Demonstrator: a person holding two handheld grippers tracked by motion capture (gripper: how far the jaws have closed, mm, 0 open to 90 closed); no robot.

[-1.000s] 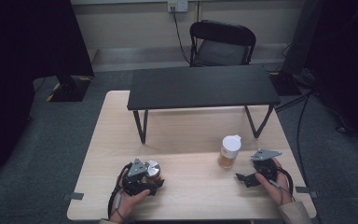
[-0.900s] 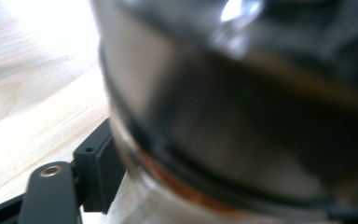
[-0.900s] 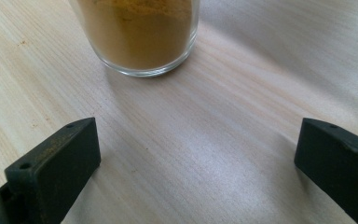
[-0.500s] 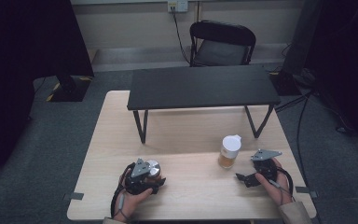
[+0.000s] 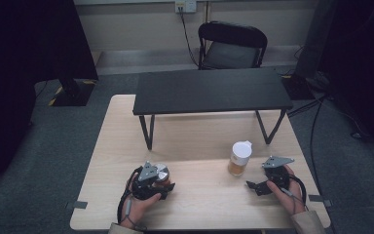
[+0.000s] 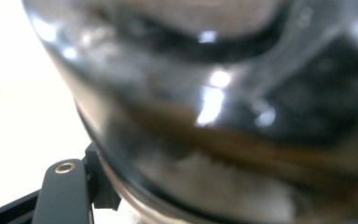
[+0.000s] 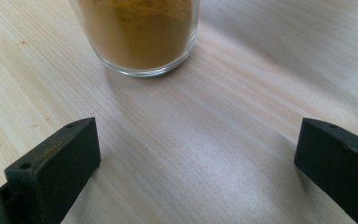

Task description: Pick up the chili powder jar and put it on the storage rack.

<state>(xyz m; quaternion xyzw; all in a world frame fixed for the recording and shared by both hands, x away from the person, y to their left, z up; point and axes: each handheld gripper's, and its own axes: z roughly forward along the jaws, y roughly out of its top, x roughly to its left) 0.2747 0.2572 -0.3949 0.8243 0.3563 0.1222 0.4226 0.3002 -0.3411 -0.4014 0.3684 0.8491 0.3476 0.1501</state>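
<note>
A small glass jar [image 5: 161, 172] with a silver lid stands on the wooden table [image 5: 199, 207] at the front left, and my left gripper [image 5: 164, 181] is shut on it. In the left gripper view the jar [image 6: 223, 116] is blurred and very close, with brown contents and one black finger [image 6: 61, 191] at its left side. A taller jar [image 5: 238, 158] with a white lid holds yellow-brown powder. My right gripper [image 5: 254, 187] rests open on the table just right of it. In the right gripper view the powder jar [image 7: 140, 32] stands a short way beyond the wide-apart jaws of that gripper [image 7: 198, 163].
A low black shelf on legs [image 5: 212, 90] spans the far half of the table. A black folding chair [image 5: 231, 46] stands behind the table. Cables run across the floor at the right. Bare wood lies between the two hands.
</note>
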